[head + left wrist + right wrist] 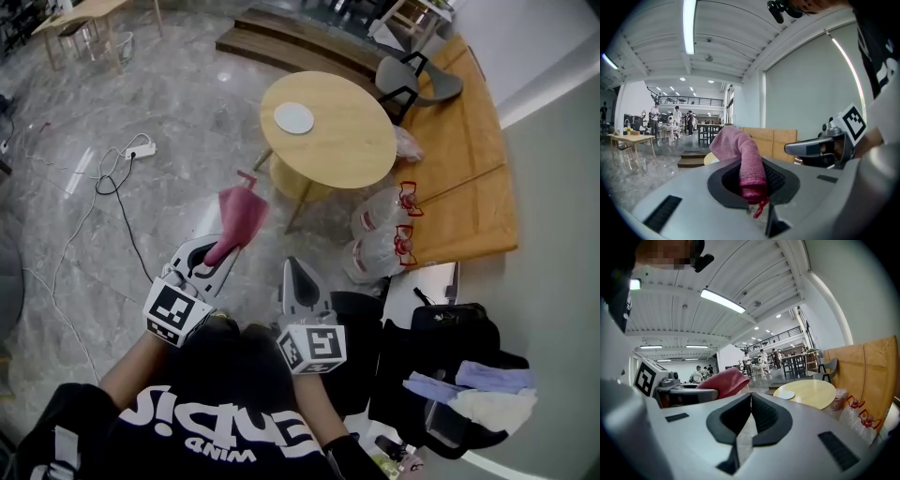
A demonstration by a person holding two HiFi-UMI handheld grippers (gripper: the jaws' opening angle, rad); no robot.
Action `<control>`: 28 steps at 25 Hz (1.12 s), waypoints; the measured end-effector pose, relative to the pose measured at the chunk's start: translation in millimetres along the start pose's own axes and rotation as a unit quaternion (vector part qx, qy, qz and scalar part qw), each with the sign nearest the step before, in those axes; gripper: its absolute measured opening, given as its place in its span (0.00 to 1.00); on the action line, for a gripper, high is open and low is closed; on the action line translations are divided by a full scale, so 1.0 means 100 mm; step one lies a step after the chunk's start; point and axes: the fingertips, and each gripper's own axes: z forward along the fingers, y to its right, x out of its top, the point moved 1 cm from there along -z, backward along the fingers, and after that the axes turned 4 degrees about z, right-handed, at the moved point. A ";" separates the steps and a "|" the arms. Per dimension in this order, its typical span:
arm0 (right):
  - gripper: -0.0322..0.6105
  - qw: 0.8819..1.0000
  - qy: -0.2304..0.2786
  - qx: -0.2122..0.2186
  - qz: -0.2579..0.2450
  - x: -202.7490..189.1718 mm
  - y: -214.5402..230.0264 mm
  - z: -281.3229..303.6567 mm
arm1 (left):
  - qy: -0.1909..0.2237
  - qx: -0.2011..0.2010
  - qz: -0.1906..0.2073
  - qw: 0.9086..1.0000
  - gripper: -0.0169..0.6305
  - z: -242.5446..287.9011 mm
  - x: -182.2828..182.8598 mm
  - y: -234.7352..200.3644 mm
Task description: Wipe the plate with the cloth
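Standing on a grey stone floor [178, 94], a person in a black printed top holds two grippers out ahead, short of the table. At far left a white power strip [141, 148] and its dark cable lie on the floor. The left gripper [217, 251] has its jaws clamped on one end of the pink cloth [242, 214], which rises from between the pads and flops over at its top; the left gripper view shows the cloth [743, 154] pinched in the jaws with a red thread hanging below. Just beside it, the right gripper [295, 267] carries nothing, its jaws pressed together in its own view [751, 413]. Beyond both, the white plate [293, 117] sits on the round wooden table [347, 141], near its left edge, well apart from the cloth. Right of the table, tied plastic bags [380, 234] rest on the floor beside a black bag [441, 356].
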 end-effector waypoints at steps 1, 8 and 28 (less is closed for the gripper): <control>0.09 1.000 0.000 0.000 0.000 0.00 -0.03 0.01 | 0.001 0.001 -0.001 1.000 0.10 -0.02 0.02 -0.03; 0.09 1.000 -0.001 -0.002 -0.002 0.00 -0.10 0.08 | -0.003 -0.001 -0.005 1.000 0.10 -0.09 -0.08 -0.14; 0.09 1.000 0.007 -0.008 0.007 0.06 0.19 0.51 | -0.011 0.005 -0.011 1.000 0.10 0.30 -0.09 -0.50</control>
